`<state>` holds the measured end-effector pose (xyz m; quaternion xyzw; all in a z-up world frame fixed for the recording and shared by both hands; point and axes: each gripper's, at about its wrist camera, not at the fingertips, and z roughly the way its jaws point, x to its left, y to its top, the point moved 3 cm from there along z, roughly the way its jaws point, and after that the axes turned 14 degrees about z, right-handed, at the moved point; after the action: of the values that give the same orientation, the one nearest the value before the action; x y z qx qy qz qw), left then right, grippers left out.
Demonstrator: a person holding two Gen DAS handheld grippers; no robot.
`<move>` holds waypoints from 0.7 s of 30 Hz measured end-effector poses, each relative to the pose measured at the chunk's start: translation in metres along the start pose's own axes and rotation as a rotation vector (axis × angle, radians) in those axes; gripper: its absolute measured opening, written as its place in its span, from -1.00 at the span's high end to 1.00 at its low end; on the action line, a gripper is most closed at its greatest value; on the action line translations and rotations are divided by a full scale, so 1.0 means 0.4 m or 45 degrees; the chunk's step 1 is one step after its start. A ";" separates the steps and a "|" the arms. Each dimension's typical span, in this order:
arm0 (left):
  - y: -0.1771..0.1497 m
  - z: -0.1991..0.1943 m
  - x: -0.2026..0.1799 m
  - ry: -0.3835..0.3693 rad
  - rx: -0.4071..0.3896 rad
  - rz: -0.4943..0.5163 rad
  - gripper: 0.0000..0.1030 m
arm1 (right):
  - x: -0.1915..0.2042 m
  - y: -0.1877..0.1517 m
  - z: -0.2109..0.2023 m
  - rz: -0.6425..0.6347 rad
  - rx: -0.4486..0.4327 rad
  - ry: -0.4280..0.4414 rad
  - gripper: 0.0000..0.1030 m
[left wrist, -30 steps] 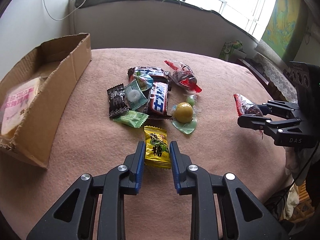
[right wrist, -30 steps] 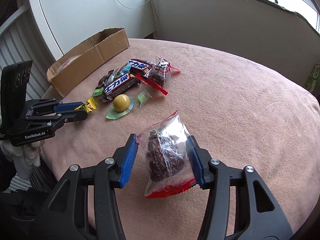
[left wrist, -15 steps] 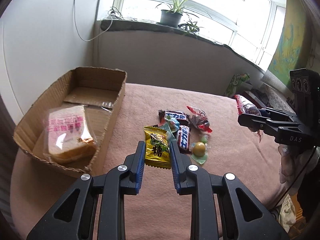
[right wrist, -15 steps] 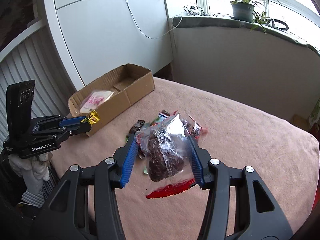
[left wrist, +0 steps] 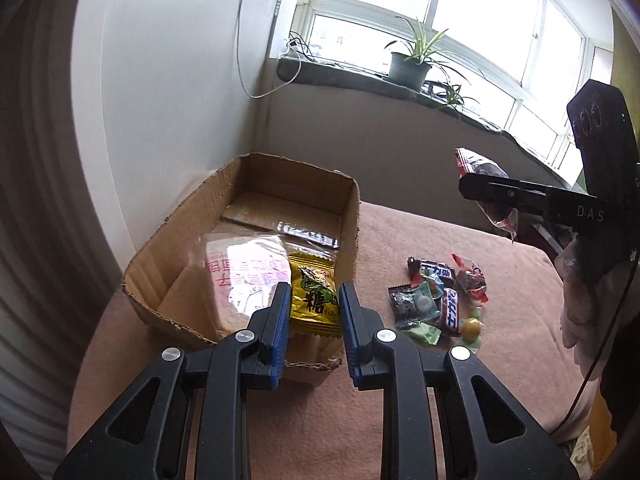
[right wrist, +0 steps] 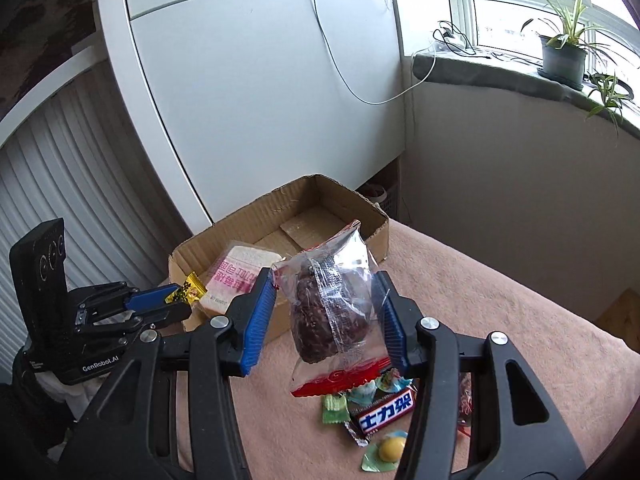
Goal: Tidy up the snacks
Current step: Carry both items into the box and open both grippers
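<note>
Blue pads on the left claw point(left wrist: 313, 316) pinch a yellow candy packet point(left wrist: 313, 299) from both sides. The packet hangs in the air over the near end of the cardboard box point(left wrist: 168, 240). Inside the box, under the candy, lies a wrapped slice of bread point(left wrist: 240, 276) with pink writing on its bag.

The right claw point(right wrist: 326, 316) squeezes a clear bag with a dark cake point(right wrist: 330, 312) inside and a red strip at the bottom. This bag is up in the air too, to the right of the box and above the pile of snacks point(right wrist: 380, 408).

The pile sits on the pink cloth of the bench point(left wrist: 400, 240), near the right side of the box. It has a chocolate bar point(right wrist: 386, 408), small green candies point(right wrist: 334, 403) and a yellow ball candy point(right wrist: 390, 449) in a green wrapper.

Far behind, a potted plant point(left wrist: 410, 62) stands on the windowsill.
</note>
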<state>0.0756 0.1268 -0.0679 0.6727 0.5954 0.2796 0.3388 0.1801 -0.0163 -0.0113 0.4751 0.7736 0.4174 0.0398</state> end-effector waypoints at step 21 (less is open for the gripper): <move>-0.005 0.043 0.071 0.029 0.013 -0.064 0.55 | 0.133 0.071 0.249 -0.051 0.105 -0.012 -0.35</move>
<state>0.0916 0.1527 -0.0809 0.6561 0.6173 0.2758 0.3354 0.2167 0.0910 -0.0386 0.4628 0.7992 0.3821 0.0321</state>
